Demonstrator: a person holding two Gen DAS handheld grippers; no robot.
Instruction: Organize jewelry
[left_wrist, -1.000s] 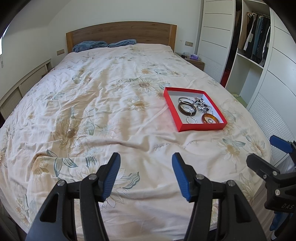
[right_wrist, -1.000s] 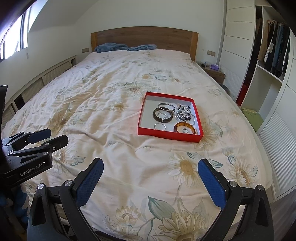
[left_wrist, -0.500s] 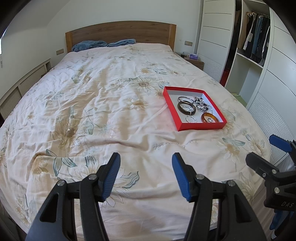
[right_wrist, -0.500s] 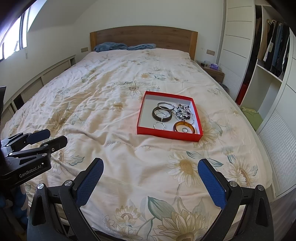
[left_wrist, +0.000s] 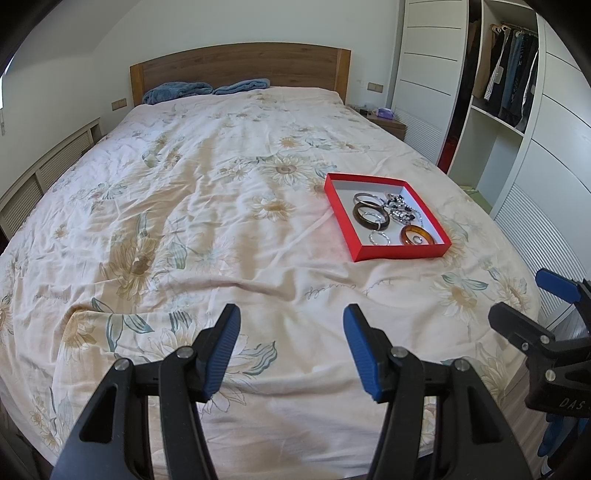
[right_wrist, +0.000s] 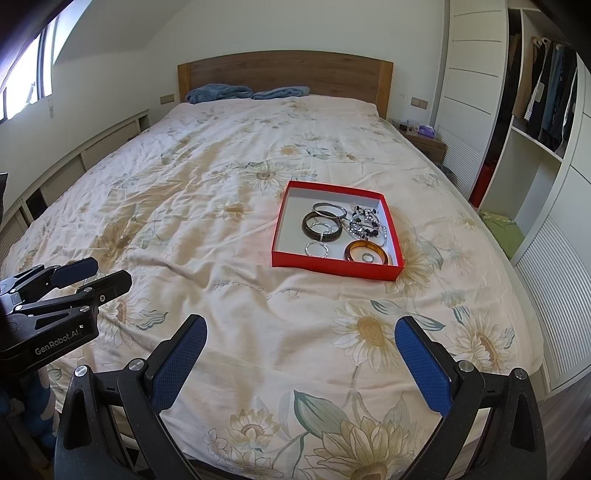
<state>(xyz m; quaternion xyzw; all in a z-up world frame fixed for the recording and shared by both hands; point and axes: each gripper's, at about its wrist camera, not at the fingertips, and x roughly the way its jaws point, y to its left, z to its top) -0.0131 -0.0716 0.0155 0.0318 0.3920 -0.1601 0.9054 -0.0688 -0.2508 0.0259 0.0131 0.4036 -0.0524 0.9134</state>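
my left gripper (left_wrist: 291, 350) has black, angular plastic arms with triangular cut-outs, silver screw heads at the pivots and ribbed blue pads (left_wrist: 223, 347) on the fingers. my right gripper (right_wrist: 301, 365) is built the same: black arms, round silver screws, blue pads (right_wrist: 421, 369) with a fine cross-hatched grain. seen from the right wrist, the left one's black body carries white "genrobot.ai" lettering; seen from the left wrist, the right one's shows white letters "das".

Bed: wide bed (right_wrist: 229, 173) under a cream sunflower quilt, wooden headboard (right_wrist: 284, 75) behind
Pillows: 2 blue ones (right_wrist: 218, 92) against the headboard
Walls: plain white
Window: upper left (right_wrist: 26, 77), daylight coming in
Wardrobe: white, open section (right_wrist: 543, 96) with hanging clothes
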